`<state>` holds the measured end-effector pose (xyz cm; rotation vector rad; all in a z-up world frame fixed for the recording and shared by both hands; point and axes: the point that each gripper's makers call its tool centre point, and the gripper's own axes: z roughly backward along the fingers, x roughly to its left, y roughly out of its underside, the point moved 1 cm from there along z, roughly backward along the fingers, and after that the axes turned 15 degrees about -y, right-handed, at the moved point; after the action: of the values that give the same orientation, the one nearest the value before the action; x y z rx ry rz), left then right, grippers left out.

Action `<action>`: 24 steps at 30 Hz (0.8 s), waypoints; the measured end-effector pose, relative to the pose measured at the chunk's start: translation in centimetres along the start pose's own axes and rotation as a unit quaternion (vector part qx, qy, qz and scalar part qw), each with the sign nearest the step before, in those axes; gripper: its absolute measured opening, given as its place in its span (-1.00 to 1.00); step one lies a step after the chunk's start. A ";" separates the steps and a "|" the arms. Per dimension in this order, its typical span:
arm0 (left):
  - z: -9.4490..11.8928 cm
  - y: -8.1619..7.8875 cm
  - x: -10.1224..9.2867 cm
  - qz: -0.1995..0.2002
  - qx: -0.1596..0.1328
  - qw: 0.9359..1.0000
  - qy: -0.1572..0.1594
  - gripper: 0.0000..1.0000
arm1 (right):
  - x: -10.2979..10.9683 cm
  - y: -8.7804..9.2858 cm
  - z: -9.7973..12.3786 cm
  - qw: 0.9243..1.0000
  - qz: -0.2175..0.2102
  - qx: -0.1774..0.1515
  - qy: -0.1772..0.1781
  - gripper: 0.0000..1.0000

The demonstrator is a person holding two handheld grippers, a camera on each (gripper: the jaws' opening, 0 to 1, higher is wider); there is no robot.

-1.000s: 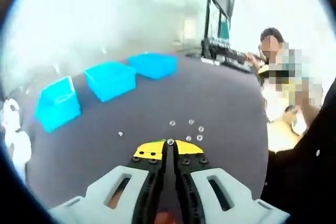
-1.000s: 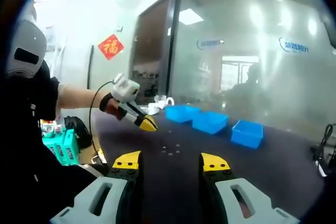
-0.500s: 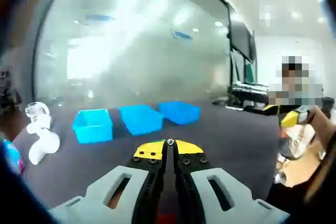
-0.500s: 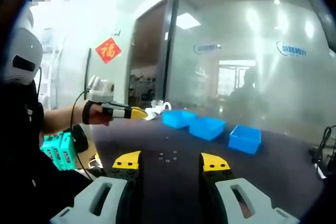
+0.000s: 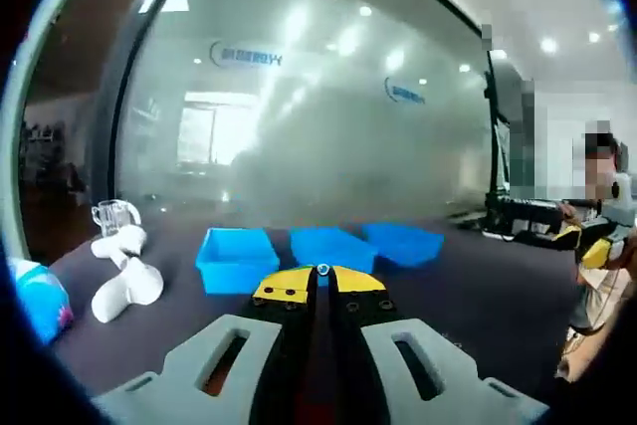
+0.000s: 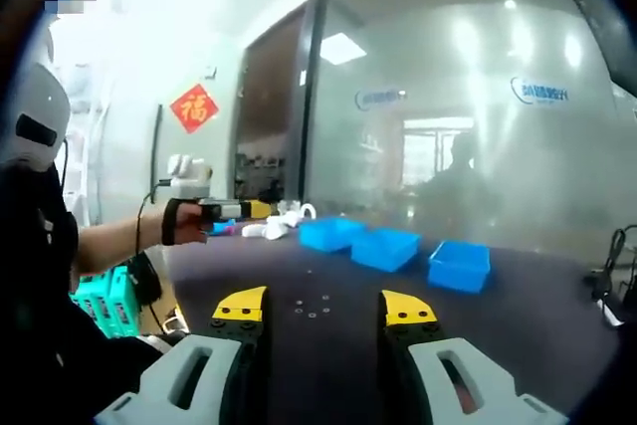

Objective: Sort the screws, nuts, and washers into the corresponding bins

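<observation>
3 blue bins (image 5: 236,259) ahead; left hand-held gripper (image 5: 322,272) pinches small part.

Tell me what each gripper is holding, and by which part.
The left gripper pinches a small silvery metal piece at its jaw tips; which part is unclear. The right gripper holds nothing.

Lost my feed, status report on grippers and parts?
Left gripper shut on a small part, raised facing three blue bins. Right gripper open, empty. Loose parts on dark table. Nothing in the way.
</observation>
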<state>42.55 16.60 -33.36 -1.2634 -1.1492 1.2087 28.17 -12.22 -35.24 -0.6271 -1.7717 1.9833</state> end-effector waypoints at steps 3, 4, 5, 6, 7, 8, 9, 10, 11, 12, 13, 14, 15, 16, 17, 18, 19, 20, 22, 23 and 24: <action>-2.3 -0.9 1.2 0.011 0.000 1.000 -0.012 -0.90 | 0.0 0.2 0.1 1.000 -0.002 0.000 0.000 -0.23; -3.1 -1.0 1.4 0.031 0.010 0.999 -0.013 -0.90 | -0.1 0.2 0.2 1.000 -0.003 0.000 0.000 -0.23; -3.8 -1.4 1.9 0.032 0.008 0.999 -0.017 -0.90 | -0.1 0.2 0.3 1.000 -0.003 0.000 0.002 -0.23; -4.6 -1.7 2.1 0.031 0.004 0.999 -0.021 -0.90 | -0.2 0.3 0.3 1.000 -0.004 0.000 0.003 -0.23; -5.4 -2.0 2.5 0.033 0.004 0.999 -0.027 -0.90 | -0.2 0.3 0.4 1.000 -0.004 0.001 0.005 -0.23; -6.2 -2.1 2.7 0.030 0.003 0.999 -0.032 -0.90 | -0.2 0.4 0.4 1.000 -0.004 0.002 0.005 -0.23; -7.0 -2.3 3.0 0.026 0.004 0.999 -0.038 -0.90 | -0.2 0.5 0.5 1.000 -0.005 0.002 0.006 -0.23; -7.8 -2.4 3.2 0.024 0.004 0.999 -0.042 -0.90 | -0.2 0.5 0.5 1.000 -0.006 0.001 0.007 -0.23; -8.6 -2.5 3.4 0.024 0.005 0.999 -0.043 -0.90 | -0.2 0.5 0.5 1.000 -0.007 0.000 0.007 -0.23; -9.1 -2.8 3.5 0.020 0.006 0.999 -0.044 -0.90 | -0.2 0.6 0.5 1.000 -0.008 -0.001 0.007 -0.23; -9.8 -3.0 3.6 0.021 0.008 0.999 -0.045 -0.90 | -0.2 0.6 0.6 1.000 -0.009 -0.002 0.007 -0.23; -10.5 -2.9 3.6 0.022 0.013 0.999 -0.049 -0.90 | -0.2 0.6 0.5 1.000 -0.010 -0.002 0.008 -0.23; -11.1 -2.9 3.5 0.016 0.015 0.999 -0.050 -0.90 | -0.2 0.7 0.5 1.000 -0.010 -0.001 0.008 -0.23; -11.8 -2.8 3.5 0.010 0.017 0.999 -0.050 -0.90 | -0.2 0.7 0.5 1.000 -0.010 0.000 0.008 -0.23; -12.4 -2.8 3.3 0.004 0.018 0.999 -0.050 -0.90 | -0.2 0.7 0.5 1.000 -0.010 0.000 0.008 -0.23; -12.9 -2.8 3.3 0.001 0.020 0.999 -0.051 -0.90 | -0.2 0.7 0.6 1.000 -0.010 0.001 0.008 -0.23; -13.4 -2.8 3.3 0.001 0.023 0.998 -0.053 -0.90 | -0.2 0.7 0.6 1.000 -0.010 0.000 0.008 -0.23; -12.9 -2.6 2.3 0.004 0.025 0.998 -0.053 -0.90 | -0.2 0.6 0.7 1.000 -0.011 -0.001 0.008 -0.23; -13.7 -2.6 2.1 0.011 0.034 0.998 -0.052 -0.90 | -0.3 0.6 0.8 1.000 -0.012 -0.001 0.010 -0.23; -14.1 -2.5 2.1 0.003 0.039 0.998 -0.056 -0.90 | -0.3 0.6 0.9 1.000 -0.012 -0.001 0.011 -0.23; -14.6 -2.7 2.2 0.003 0.039 0.998 -0.056 -0.90 | -0.4 0.7 0.9 1.000 -0.013 -0.001 0.012 -0.23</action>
<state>57.21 18.21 -30.77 -1.1543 -1.1681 1.3308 27.94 -13.27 -35.80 -0.6230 -1.7595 1.9503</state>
